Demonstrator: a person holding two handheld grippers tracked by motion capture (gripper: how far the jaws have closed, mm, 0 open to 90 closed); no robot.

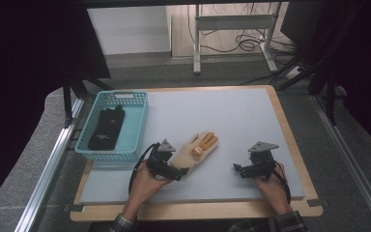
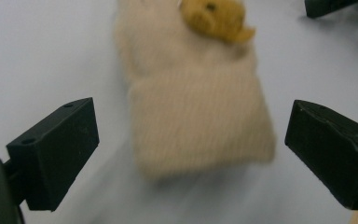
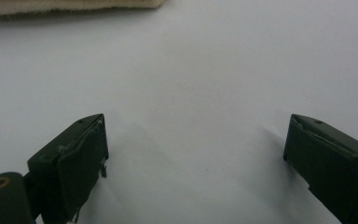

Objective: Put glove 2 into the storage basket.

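My left gripper [image 1: 178, 170] sits at the cuff of the cream glove [image 1: 196, 149], jaws wide apart on either side of the cuff, not clamped; glove lies flat mid-mat [image 1: 232, 121], just right of the blue basket [image 1: 137, 126]; my right gripper [image 1: 236, 168] jaws apart over bare mat, well clear of the glove.

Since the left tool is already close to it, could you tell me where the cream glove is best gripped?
Probably at the cuff: the cream glove lies flat with its knit cuff toward the left tool, which is open with the cuff between its jaws. Come in low from the person's side along the glove's length and pinch the cuff edge; the orange fingertips point away.
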